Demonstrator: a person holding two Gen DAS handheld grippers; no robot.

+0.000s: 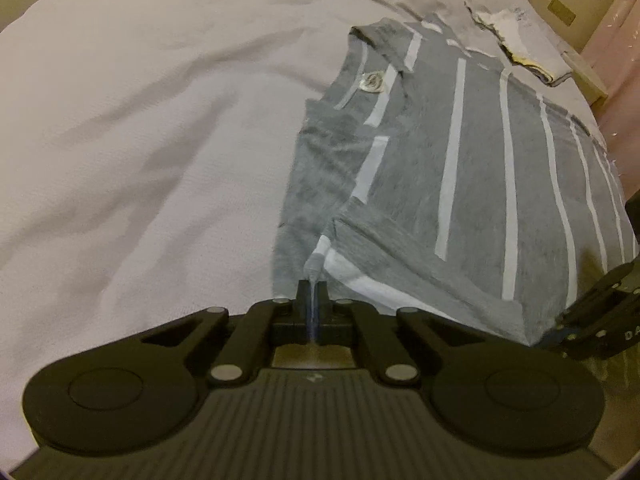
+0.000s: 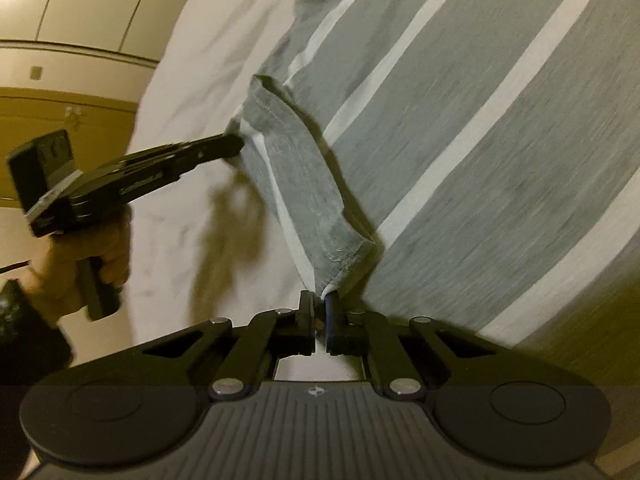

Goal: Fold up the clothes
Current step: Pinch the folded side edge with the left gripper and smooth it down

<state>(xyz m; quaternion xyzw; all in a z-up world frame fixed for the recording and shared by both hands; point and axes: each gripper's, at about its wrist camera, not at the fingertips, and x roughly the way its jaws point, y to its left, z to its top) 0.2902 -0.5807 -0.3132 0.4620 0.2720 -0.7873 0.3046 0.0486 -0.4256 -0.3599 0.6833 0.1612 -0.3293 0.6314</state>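
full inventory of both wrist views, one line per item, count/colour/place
striped shirt: 1, grey with white stripes, flat on the bed's right side, its near edge lifted
logo patch: 1, pale, near the shirt's collar
bedsheet: 1, white, covers the bed
folded garment: 1, white and grey, far right of the bed
wall plate: 1, tan, on the wall at far right
left gripper: 1, black, shut on the shirt's edge
right gripper: 1, black, shut on the shirt's hem
hand: 1, holding the left gripper's handle
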